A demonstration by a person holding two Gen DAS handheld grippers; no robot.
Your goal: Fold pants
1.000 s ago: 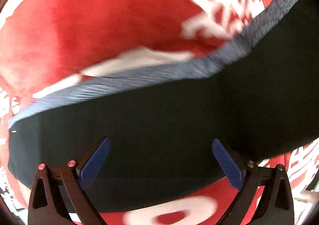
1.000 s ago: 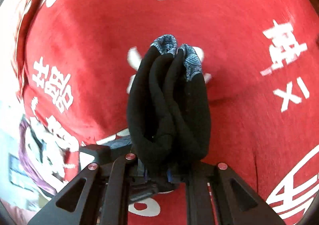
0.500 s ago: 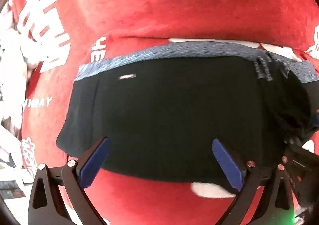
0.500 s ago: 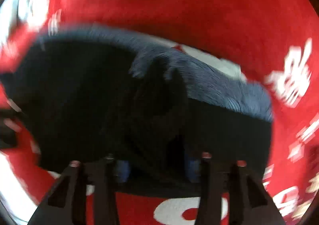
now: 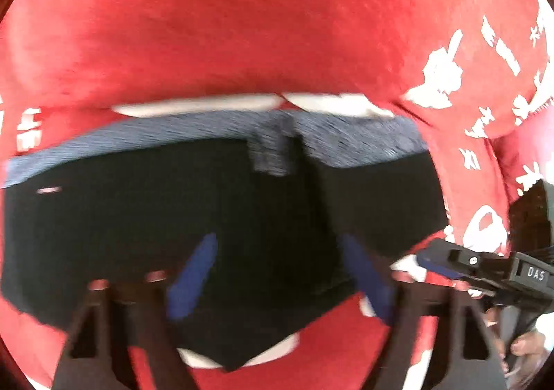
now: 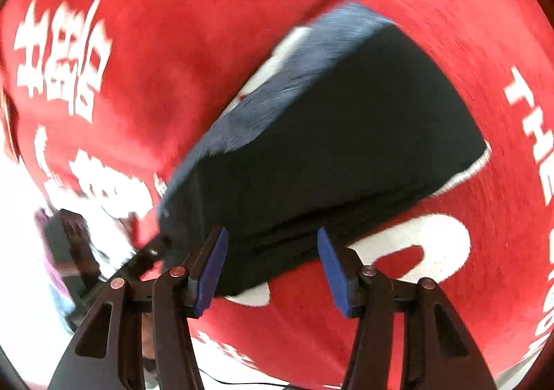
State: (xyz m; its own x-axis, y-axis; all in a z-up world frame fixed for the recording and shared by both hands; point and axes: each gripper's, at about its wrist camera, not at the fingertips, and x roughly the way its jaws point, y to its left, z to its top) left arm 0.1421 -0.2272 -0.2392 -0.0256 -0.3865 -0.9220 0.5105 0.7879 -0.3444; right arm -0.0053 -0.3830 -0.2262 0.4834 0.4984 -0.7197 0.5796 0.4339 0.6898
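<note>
The black pants (image 5: 194,217) with a grey-blue waistband (image 5: 214,130) lie folded in a flat stack on the red cloth (image 5: 242,26). My left gripper (image 5: 280,272) is open, its blue pads over the near edge of the pants, holding nothing. My right gripper (image 6: 273,265) is open too, its blue pads either side of the folded stack's near edge (image 6: 332,134), not clamped. The right gripper's body shows at the left view's right edge (image 5: 484,269).
The red cloth with white lettering (image 6: 62,54) covers the whole surface. It bulges and creases behind the pants. A bright room area and part of the other gripper (image 6: 69,251) show at the lower left of the right wrist view.
My right gripper held the bunched pants a second ago; it has laid them on the stack and opened. The left gripper stayed open and shifted along the pants.
</note>
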